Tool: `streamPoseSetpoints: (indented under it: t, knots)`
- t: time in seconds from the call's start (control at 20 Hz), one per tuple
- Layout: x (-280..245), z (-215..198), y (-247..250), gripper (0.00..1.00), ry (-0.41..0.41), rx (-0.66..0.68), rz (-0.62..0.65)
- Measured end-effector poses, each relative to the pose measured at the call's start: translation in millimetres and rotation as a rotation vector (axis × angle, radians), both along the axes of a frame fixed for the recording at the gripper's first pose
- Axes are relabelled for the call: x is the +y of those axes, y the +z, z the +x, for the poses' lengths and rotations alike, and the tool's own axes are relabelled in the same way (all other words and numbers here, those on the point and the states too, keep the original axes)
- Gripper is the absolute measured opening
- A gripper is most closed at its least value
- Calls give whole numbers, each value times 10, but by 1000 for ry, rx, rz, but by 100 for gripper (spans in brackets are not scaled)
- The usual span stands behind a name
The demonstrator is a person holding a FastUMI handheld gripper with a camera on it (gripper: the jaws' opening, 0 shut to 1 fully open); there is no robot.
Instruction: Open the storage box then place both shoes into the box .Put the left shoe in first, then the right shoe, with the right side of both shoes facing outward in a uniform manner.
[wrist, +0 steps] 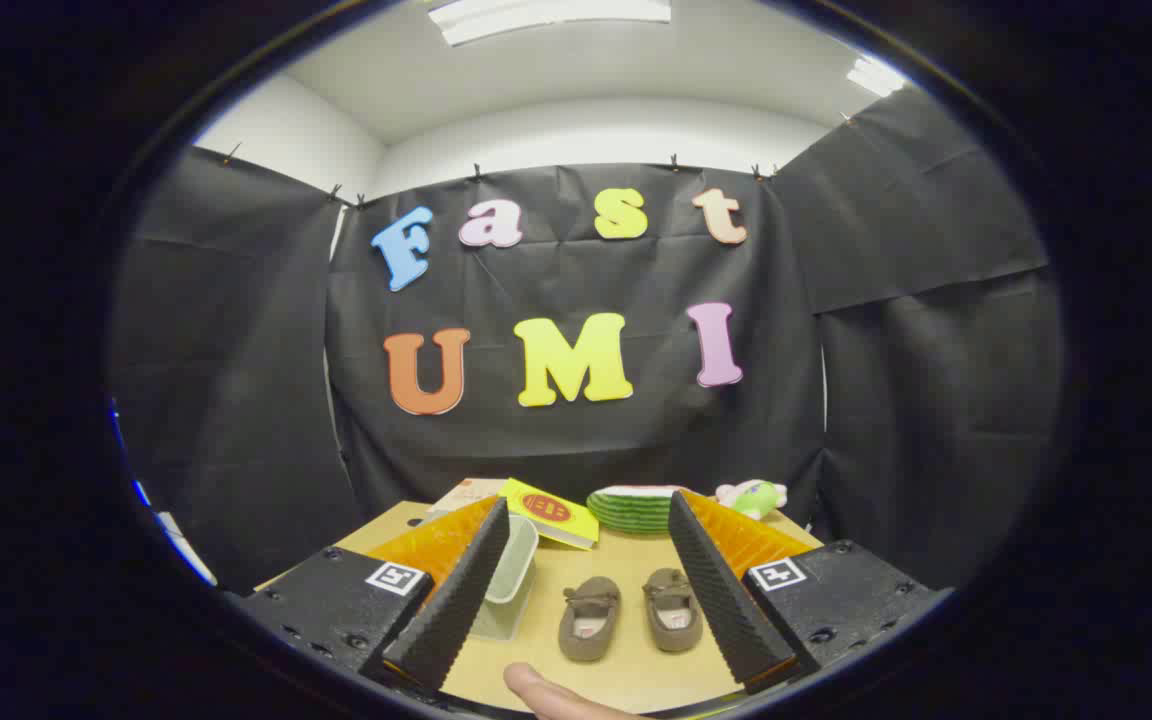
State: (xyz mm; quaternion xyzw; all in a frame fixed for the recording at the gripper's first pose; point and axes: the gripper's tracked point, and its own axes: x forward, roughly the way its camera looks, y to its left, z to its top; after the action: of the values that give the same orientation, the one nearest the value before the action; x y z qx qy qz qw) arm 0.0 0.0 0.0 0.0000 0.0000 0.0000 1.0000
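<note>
Two small brown shoes, one to the left (590,619) and one to the right (673,610), sit side by side on a light wooden table (626,672), toes pointing toward the booth's back wall, in the gap between the gripper's (588,512) widely spread fingers, which hold nothing. The left finger (456,590) and the right finger (721,590) flank the pair without touching either shoe. Just left of the shoes, partly hidden behind the left finger, stands the storage box (511,580), a pale translucent container; whether its lid is on or off cannot be told from this angle. Beyond the shoes, toward the far edge of the table, lie a yellow book with a red oval on its cover (551,512), a second book partly under it (468,493), a watermelon-patterned cushion in green stripes (636,508) and a small plush toy in pink and green (753,496). A fingertip of the person holding the gripper (546,692) shows at the near edge of the table, just in front of the shoes.
</note>
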Motion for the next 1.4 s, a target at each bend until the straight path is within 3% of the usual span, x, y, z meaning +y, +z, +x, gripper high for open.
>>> streamPoseSetpoints:
  t: [0.7,0.85,1.15,1.4]
  knots:
    - [107,64,-158,100,7,22,-33]
    - [8,181,-270,100,-40,49,-34]
    - [69,675,-481,100,-43,99,-39]
    - [147,1309,-976,100,-17,236,9]
